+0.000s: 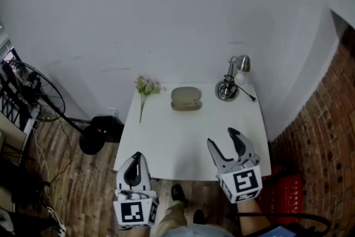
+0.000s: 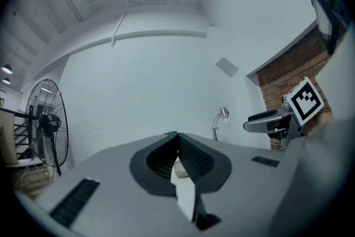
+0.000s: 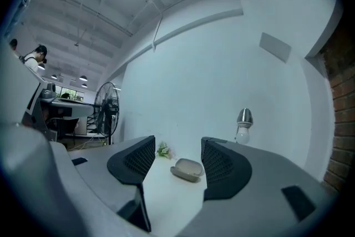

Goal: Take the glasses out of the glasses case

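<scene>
A closed beige glasses case [image 1: 186,98] lies at the back middle of the white table [image 1: 166,147]; the glasses are hidden inside. In the right gripper view the glasses case [image 3: 186,169] shows far ahead between the jaws. My right gripper [image 1: 224,139] hovers open over the table's front right, well short of the case. My left gripper [image 1: 136,157] is at the table's front left edge, jaws touching at the tips, nothing held. In the left gripper view the left gripper [image 2: 177,135] is shut, with a sliver of the case behind it.
A small flower sprig [image 1: 145,89] lies left of the case. A silver desk lamp [image 1: 232,81] stands at the back right corner. A fan [image 1: 39,98] stands on the wooden floor to the left. White wall behind, brick wall at the right.
</scene>
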A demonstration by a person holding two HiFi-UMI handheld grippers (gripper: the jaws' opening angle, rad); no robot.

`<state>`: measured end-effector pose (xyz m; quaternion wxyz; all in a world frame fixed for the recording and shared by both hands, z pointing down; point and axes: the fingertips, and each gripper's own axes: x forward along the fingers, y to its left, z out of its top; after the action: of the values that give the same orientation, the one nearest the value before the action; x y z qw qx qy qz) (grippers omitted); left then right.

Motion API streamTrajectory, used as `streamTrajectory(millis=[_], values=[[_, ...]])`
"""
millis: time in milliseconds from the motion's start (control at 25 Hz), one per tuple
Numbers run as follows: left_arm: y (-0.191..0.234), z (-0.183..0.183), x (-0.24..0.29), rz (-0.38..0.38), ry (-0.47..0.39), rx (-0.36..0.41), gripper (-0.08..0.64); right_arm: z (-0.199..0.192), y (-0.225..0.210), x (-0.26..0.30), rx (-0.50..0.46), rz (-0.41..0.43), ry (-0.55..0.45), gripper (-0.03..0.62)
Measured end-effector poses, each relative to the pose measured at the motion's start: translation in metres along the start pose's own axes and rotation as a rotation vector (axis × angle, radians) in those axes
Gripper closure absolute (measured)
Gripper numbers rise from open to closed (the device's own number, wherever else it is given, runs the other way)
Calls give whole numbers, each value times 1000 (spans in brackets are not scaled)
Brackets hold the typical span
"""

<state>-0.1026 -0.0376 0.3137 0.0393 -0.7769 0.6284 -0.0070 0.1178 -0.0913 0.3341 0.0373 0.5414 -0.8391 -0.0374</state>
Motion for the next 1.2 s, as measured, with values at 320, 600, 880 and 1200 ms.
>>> streamTrajectory(millis=[320,600,880,1200], values=[[41,-23,63,12,12,-34,554,-15,-3,71,-11,-2,37,316],[86,-25,133,-20,9,-67,554,-7,-8,147,-44,-20,51,318],[113,-23,180,-59,-2,-85,554,16,-23,195,-81,-59,28,333],[124,-45,208,-73,41,-93,554,14,-45,234,-91,-66,44,342]])
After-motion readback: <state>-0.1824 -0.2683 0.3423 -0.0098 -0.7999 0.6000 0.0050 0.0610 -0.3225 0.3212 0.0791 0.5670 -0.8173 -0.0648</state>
